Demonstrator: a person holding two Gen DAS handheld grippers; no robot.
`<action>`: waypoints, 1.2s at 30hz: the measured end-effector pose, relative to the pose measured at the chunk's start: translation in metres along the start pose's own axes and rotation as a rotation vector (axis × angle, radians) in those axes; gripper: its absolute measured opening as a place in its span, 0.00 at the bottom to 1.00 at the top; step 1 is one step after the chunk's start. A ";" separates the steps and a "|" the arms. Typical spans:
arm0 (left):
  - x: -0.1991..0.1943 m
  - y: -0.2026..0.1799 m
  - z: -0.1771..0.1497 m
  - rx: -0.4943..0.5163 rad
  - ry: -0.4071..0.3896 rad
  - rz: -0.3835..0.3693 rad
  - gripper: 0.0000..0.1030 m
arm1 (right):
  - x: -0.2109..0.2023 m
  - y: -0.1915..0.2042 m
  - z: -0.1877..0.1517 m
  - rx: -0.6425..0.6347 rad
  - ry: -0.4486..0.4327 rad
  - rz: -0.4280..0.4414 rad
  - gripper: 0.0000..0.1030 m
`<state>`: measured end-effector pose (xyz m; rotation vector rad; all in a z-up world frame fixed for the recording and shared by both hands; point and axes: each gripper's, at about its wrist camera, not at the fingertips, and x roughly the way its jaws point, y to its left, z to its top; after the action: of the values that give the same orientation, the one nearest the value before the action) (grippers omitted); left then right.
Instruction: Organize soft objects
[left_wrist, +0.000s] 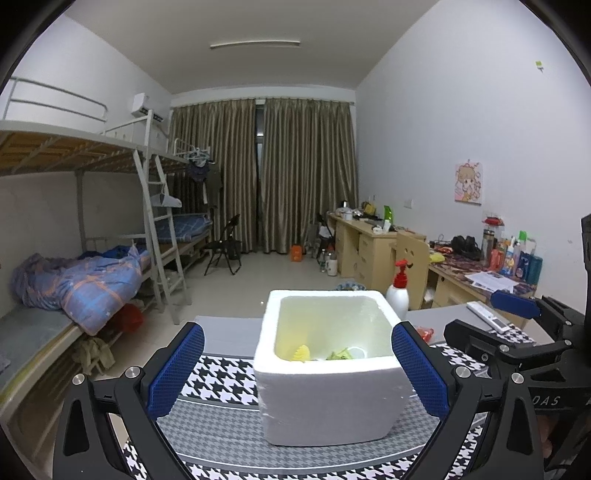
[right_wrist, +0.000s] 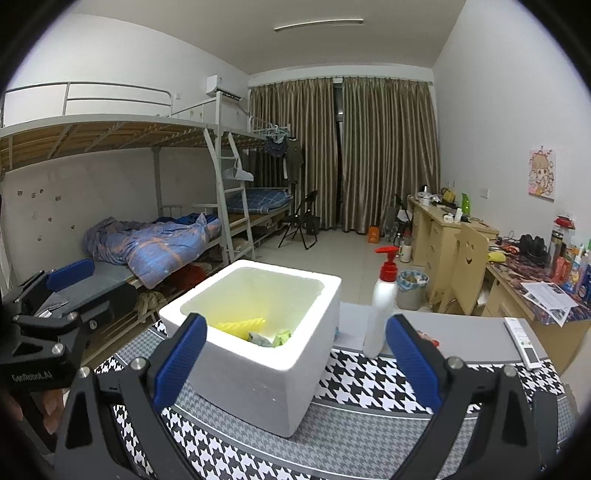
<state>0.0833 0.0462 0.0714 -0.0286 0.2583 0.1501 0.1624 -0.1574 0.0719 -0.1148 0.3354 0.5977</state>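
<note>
Jaws of both the left gripper (left_wrist: 297, 373) and right gripper (right_wrist: 295, 360) gape wide, empty (soft items already inside), framing the white foam box (left_wrist: 325, 391).

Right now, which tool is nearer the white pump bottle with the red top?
Right, by my judgement. The right tool has the pump bottle just ahead, beside its right finger. The left tool straddles the foam box, with the bottle behind that box's far right corner.

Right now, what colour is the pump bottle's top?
Red, on the white pump bottle; clearest in the right wrist view.
</note>
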 end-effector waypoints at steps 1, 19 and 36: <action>-0.001 -0.001 -0.001 0.002 0.000 -0.005 0.99 | -0.002 -0.001 -0.001 0.004 -0.003 0.001 0.96; -0.015 -0.012 -0.008 0.003 -0.009 -0.066 0.99 | -0.035 -0.002 -0.021 0.019 -0.060 -0.032 0.99; -0.036 -0.011 -0.024 -0.031 -0.067 -0.068 0.99 | -0.061 -0.011 -0.045 0.016 -0.094 -0.082 0.99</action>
<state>0.0449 0.0290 0.0571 -0.0634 0.1880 0.0870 0.1091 -0.2083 0.0503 -0.0841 0.2430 0.5176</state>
